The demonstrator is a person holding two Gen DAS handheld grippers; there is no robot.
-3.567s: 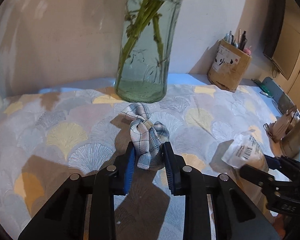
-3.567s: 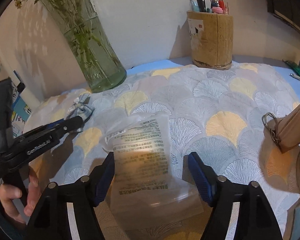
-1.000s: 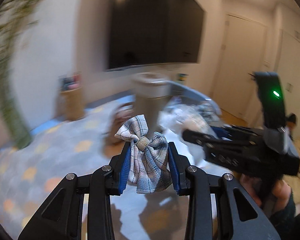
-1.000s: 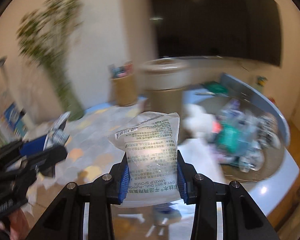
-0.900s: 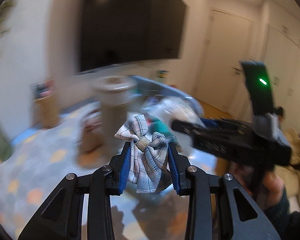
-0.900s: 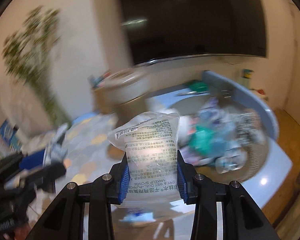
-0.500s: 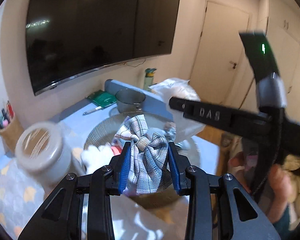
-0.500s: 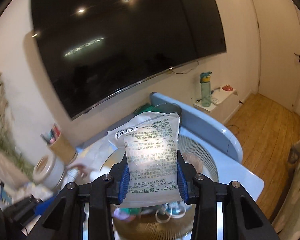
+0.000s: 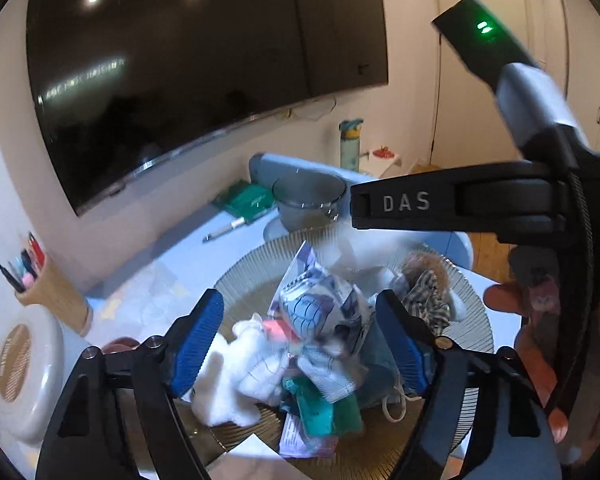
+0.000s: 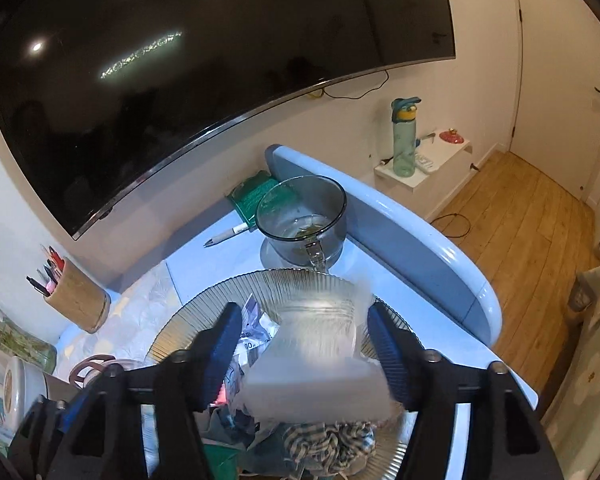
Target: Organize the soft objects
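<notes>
A ribbed glass bowl (image 9: 472,320) (image 10: 300,276) holds a pile of soft items: white plush (image 9: 236,376), printed packets, a brown checked scrunchie (image 9: 424,304). My left gripper (image 9: 298,340) hovers over it with its jaws opening. The blue-grey plaid bow (image 9: 324,360) is a blur below, clear of both pads. My right gripper (image 10: 304,352) is over the same bowl, jaws opening too. Between them the clear sponge packet (image 10: 320,360) is blurred and dropping free. In the left wrist view the right gripper (image 9: 364,208) crosses the upper right.
Behind the bowl stand a glass mug (image 10: 302,220), a pen (image 10: 228,236) and a green booklet (image 10: 256,192). A pen holder (image 10: 76,300) and a white lidded jar (image 9: 20,372) sit at left. A raised table rim (image 10: 420,236) curves to the right. A person's hand (image 9: 540,320) holds the right gripper.
Both grippers swung from the patterned cloth to above the bowl. Both jaws spread apart, and the bow and the sponge packet have come loose.
</notes>
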